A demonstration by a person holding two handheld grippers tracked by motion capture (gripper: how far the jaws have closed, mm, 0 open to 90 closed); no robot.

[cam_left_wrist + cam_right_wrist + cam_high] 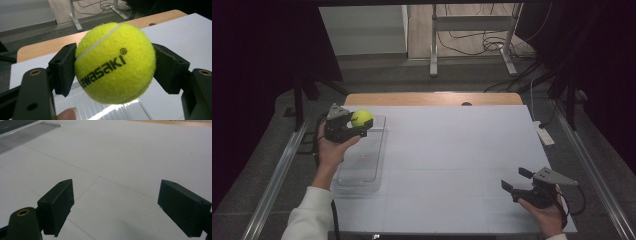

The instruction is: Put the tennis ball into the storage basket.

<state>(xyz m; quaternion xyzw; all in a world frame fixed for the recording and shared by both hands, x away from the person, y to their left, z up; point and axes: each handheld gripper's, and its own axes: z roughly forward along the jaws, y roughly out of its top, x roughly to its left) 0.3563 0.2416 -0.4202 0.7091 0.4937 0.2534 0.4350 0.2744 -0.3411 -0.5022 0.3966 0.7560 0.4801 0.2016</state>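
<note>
Fingers first: on my left gripper (358, 128) both black pads (63, 67) press against opposite sides of the fuzzy yellow-green tennis ball (115, 62), clamping it between them, while on my right gripper (516, 179) the two pads (58, 205) stand wide apart with nothing between them.

Beneath both sets of fingers I see the large white sheet-covered table (452, 150), marked with thin ruled lines; its bare wooden edge (432, 98) lies beyond the left fingers, at the far side. Under the right fingers I see just that white surface (120, 157), which they hover close above near the front right corner.

Below and just beyond my left fingers sits the clear rectangular plastic tray (362, 160), long and shallow, running back toward the person's white-sleeved forearm (312, 210). In the left gripper view its ribbed transparent floor (100, 110) shows directly under the ball. From the right gripper view, one corner of the tray (27, 132) lies well away from the fingers, up at the far left.

I read black lettering, "awasaki", across the ball between the left fingers, along with a white curved seam. It is held off the surface, above the tray's far end.

A thumb tip (67, 115) shows just below the left pad.
</note>
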